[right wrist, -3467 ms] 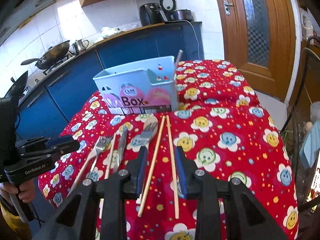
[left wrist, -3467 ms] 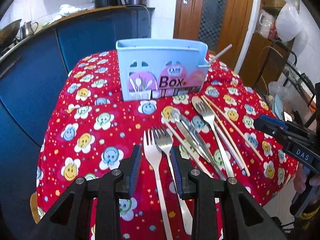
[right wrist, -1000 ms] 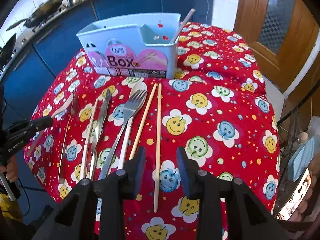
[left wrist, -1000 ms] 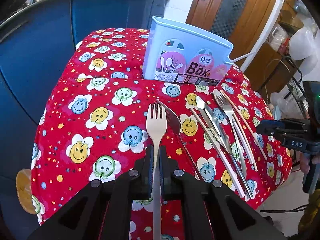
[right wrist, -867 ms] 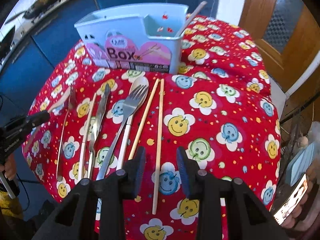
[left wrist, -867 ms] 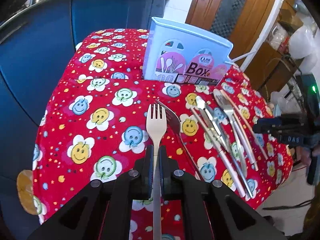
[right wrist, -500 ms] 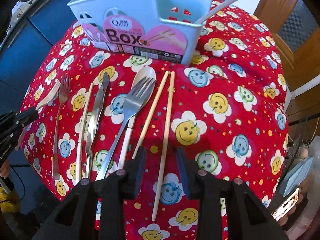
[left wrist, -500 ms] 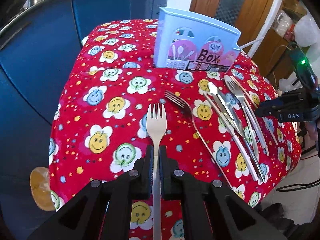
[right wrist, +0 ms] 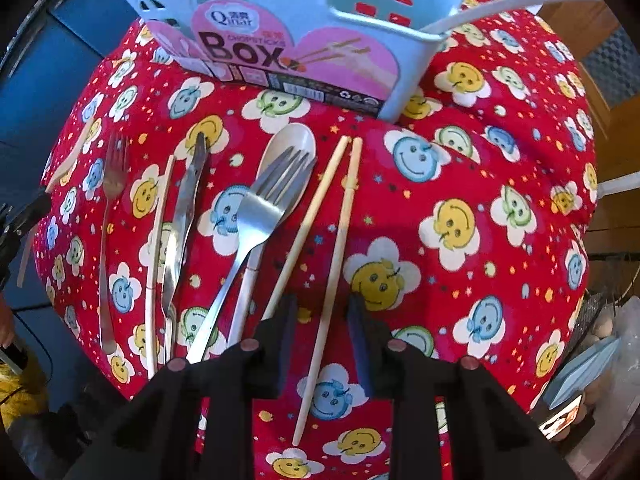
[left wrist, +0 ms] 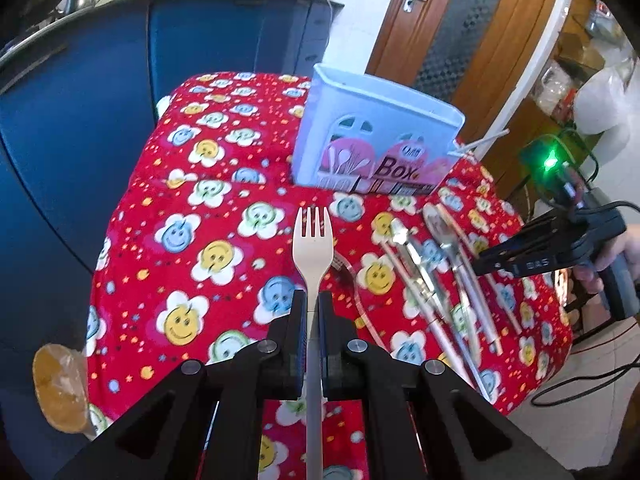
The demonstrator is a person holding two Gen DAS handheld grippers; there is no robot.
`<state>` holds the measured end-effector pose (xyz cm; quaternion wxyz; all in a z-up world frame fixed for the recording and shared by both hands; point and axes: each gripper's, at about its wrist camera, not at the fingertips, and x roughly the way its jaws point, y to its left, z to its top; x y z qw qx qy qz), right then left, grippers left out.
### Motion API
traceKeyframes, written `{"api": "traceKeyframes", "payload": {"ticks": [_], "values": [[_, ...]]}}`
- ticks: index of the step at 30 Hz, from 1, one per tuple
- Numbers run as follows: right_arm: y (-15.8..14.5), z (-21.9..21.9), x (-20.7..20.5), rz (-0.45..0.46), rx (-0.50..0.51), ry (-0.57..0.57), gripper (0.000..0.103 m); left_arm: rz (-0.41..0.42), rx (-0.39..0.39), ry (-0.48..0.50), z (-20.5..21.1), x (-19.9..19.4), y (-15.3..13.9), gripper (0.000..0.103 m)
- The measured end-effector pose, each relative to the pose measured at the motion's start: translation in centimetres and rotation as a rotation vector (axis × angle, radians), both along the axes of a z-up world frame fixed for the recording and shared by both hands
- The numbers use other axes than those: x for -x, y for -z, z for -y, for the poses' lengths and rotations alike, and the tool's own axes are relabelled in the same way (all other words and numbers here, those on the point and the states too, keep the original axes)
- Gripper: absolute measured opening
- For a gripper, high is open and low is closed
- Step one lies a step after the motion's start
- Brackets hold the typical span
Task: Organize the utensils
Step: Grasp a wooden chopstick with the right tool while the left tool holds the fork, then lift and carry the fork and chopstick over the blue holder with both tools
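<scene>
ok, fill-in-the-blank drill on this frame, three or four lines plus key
1. The left gripper is shut on a cream ____.
2. The right gripper straddles a wooden ____, pads not yet pressing.
3. The metal fork lies on top of a cream ____.
4. The label on the blue holder reads ____.

Missing: fork; chopstick; spoon; Box

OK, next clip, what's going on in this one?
A person with a handheld gripper in each hand is sorting cutlery off a red smiley tablecloth into a light blue utensil box. The left gripper is shut on a cream plastic fork, held above the cloth. The right gripper points down over a pair of wooden chopsticks, jaws just closing, one stick between them, not yet pinched. Metal forks, a spoon and more remain.
</scene>
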<state>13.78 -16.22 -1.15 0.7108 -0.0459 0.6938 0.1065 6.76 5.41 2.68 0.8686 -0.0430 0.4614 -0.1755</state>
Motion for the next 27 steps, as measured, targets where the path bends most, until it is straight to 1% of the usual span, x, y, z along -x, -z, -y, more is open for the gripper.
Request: {"api": "traceKeyframes", "payload": {"ticks": [1,4,7,13,15,17,19,22,25,27], "values": [[0.0,0.1,-0.4,0.000,0.010,0.000,0.013,0.003,0.012,-0.001,0.1,-0.1,-0.1,0.005],[0.2,0.3,-1.4,0.019,0.015,0.004,0.007,0.013,0.042,0.002,0.7,-0.1,-0.4,0.005],[0.0,0.7,-0.9,0.088,0.002,0.023,0.006,0.024,0.063,0.012,1.3,-0.1,-0.5,0.005],[-0.6,2.8,1.6,0.271,-0.130,0.156,0.006,0.060,0.111,0.014,2.3,0.2,-0.5,0.005],[-0.9,3.2,2.9,0.366,-0.130,0.188,0.006,0.071,0.122,0.008,2.5,0.3,-0.6,0.005],[-1.1,3.4,4.6,0.430,-0.147,0.212,0.006,0.085,0.123,0.000,2.7,0.3,-0.7,0.005],[-1.2,3.5,5.6,0.475,-0.168,0.234,0.006,0.103,0.123,-0.009,2.8,0.3,-0.9,0.005],[-1.9,2.8,6.9,0.550,-0.164,0.256,0.006,0.125,0.131,-0.020,3.0,0.3,-1.4,0.005],[-2.6,3.2,7.9,0.596,-0.187,0.272,0.006,0.144,0.145,-0.024,3.2,0.4,-1.8,0.005],[-2.8,2.7,8.8,0.627,-0.193,0.271,0.006,0.162,0.151,-0.024,3.5,0.4,-2.1,0.005]]}}
